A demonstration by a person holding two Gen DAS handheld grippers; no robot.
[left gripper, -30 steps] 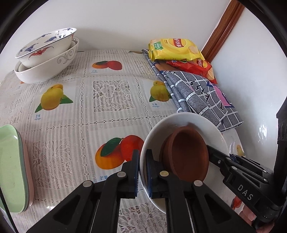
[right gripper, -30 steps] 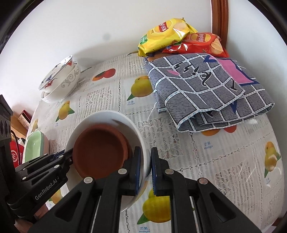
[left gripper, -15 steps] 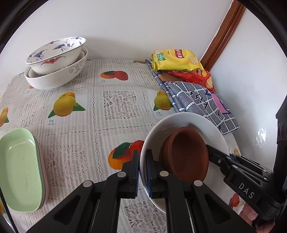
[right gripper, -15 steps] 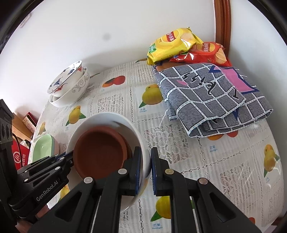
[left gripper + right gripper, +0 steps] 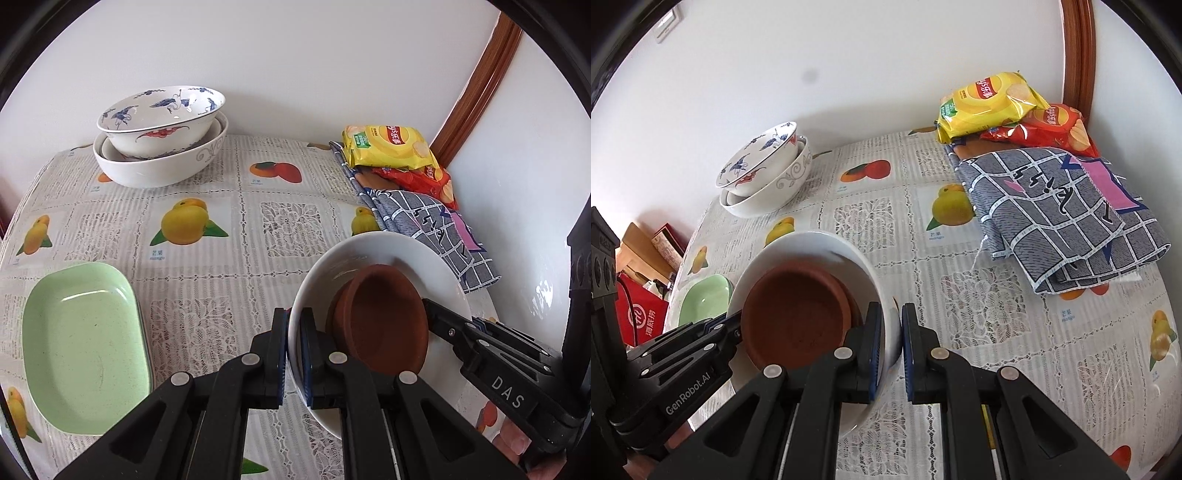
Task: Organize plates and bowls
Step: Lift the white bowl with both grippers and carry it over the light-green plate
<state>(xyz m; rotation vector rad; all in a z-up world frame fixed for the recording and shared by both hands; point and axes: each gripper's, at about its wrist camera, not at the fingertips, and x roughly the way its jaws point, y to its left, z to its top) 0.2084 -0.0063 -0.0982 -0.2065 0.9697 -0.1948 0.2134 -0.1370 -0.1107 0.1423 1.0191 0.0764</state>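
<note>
Filling a white-walled corner, the bench (image 5: 258, 206) wears a fruit-print cloth, and above it both grippers' jaws clamp opposite rims of a white bowl (image 5: 402, 254) holding a brown dish (image 5: 384, 325).

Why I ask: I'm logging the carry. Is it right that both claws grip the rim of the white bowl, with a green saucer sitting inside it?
Not quite: the saucer inside is brown, not green, as the right wrist view shows. Both the left claw and the right claw do grip the rim of the white bowl, with the brown saucer inside it. The green dish lies apart on the table.
</note>
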